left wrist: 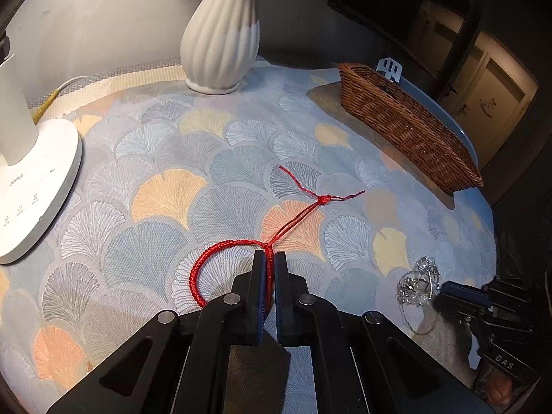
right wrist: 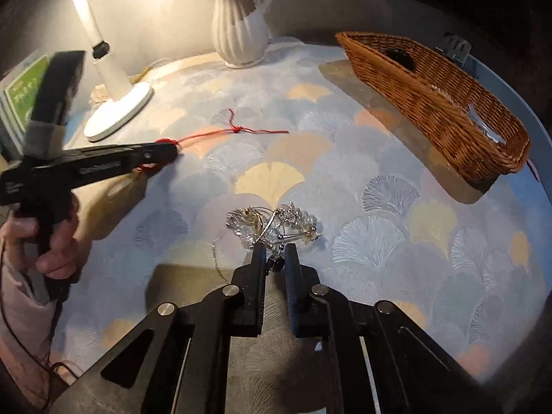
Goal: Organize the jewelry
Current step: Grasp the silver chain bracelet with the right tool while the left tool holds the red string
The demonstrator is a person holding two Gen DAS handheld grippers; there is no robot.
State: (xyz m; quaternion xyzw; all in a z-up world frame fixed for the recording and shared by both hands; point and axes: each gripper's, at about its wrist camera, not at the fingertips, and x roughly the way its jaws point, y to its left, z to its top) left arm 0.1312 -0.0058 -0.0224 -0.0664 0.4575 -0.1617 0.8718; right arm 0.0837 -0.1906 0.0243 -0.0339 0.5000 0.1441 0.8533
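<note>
1. Two claws are each closed on a piece of jewelry. The left claw (left wrist: pixel 270 257) is pinched tight on the red cord bracelet (left wrist: pixel 220 258) where its braided loop meets the tails. The right claw (right wrist: pixel 275 250) is nearly shut on a dark bead of the crystal bracelet (right wrist: pixel 276 224).
2. Both pieces lie on the surface. The red bracelet's loop curls left of its claw, and its knotted tails (left wrist: pixel 322 200) run ahead and right, toward the wicker basket (left wrist: pixel 407 120).
3. That long, narrow basket sits ahead and to the right of both claws, its long axis running away diagonally. The right claw seems nearer, so I judge its load goes in first.
4. Beneath everything lies a cloth (left wrist: pixel 165 186) with a fan-leaf pattern. A white lamp (left wrist: pixel 38 179) and ribbed vase (left wrist: pixel 220 38) stand at the far left; the room beyond is dark.
</note>
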